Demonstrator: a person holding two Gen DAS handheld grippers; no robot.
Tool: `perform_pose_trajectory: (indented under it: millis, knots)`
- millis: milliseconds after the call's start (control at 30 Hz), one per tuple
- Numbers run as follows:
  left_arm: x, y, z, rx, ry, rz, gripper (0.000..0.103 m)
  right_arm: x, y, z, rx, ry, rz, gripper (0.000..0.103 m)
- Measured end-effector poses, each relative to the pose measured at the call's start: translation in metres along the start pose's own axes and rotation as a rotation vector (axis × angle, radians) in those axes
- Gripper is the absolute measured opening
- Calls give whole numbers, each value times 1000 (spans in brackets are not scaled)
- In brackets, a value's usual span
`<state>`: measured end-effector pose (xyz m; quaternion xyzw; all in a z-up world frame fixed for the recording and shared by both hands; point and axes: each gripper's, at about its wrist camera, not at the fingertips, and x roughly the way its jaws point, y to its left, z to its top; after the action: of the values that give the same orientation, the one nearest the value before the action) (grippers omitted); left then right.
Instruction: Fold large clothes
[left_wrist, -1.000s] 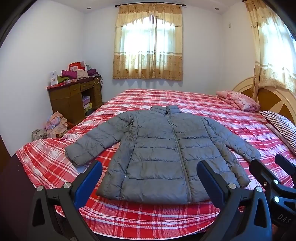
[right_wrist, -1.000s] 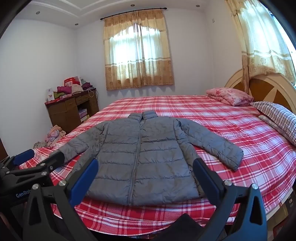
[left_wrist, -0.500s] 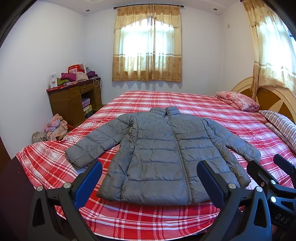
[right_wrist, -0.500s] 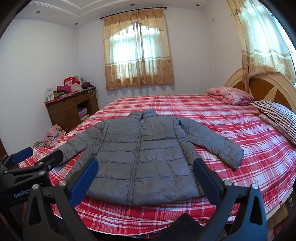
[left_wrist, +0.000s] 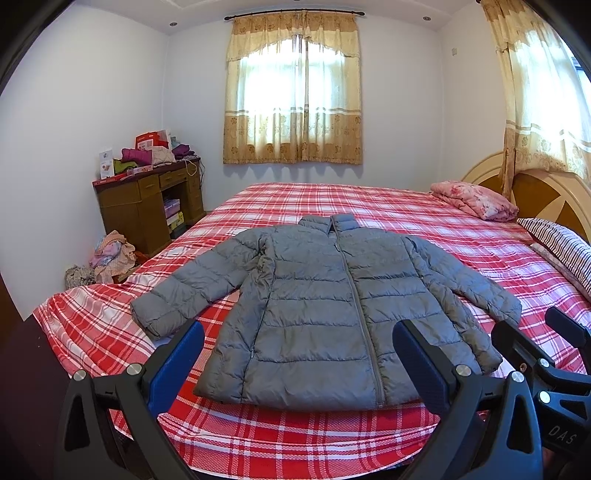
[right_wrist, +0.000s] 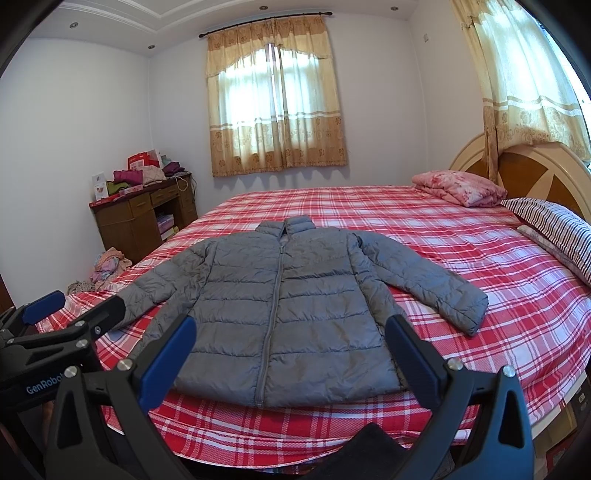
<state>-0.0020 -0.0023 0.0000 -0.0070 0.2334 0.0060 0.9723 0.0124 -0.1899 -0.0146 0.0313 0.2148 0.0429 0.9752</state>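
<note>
A grey quilted jacket (left_wrist: 328, 306) lies flat and zipped on the red plaid bed (left_wrist: 369, 199), collar toward the window, both sleeves spread out to the sides. In the right wrist view the same jacket (right_wrist: 280, 310) fills the middle. My left gripper (left_wrist: 298, 354) hovers above the jacket's hem, open and holding nothing. My right gripper (right_wrist: 291, 350) is likewise open and empty, just short of the hem. Each gripper shows at the edge of the other's view: the right one (left_wrist: 546, 350) and the left one (right_wrist: 70, 314).
A folded pink quilt (left_wrist: 476, 199) and striped pillows (left_wrist: 561, 243) lie by the wooden headboard (left_wrist: 546, 195) at the right. A wooden desk (left_wrist: 147, 206) piled with clothes stands at the left wall, with a heap of clothes (left_wrist: 110, 254) on the floor beside it.
Both views have tilted up slightly, so the jacket sits a little lower in frame. The jacket has not moved and both grippers stay open.
</note>
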Motion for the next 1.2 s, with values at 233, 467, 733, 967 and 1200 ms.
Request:
perform_pose_trajectory:
  millis: [233, 467, 733, 967, 1200]
  knots:
    - [0, 0, -1, 0, 0, 1, 102, 3, -1, -3, 5, 4, 1, 103]
    - [1, 2, -1, -3, -1, 1, 102, 3, -1, -4, 7, 6, 3, 103]
    - [1, 1, -1, -4, -1, 1, 102, 3, 0, -4, 8, 9, 4, 103]
    - [2, 1, -1, -2, -1, 2, 102, 4, 0, -5, 8, 9, 3, 103]
    - [2, 4, -1, -3, 2, 3, 102, 5, 2, -7, 10, 13, 3, 103]
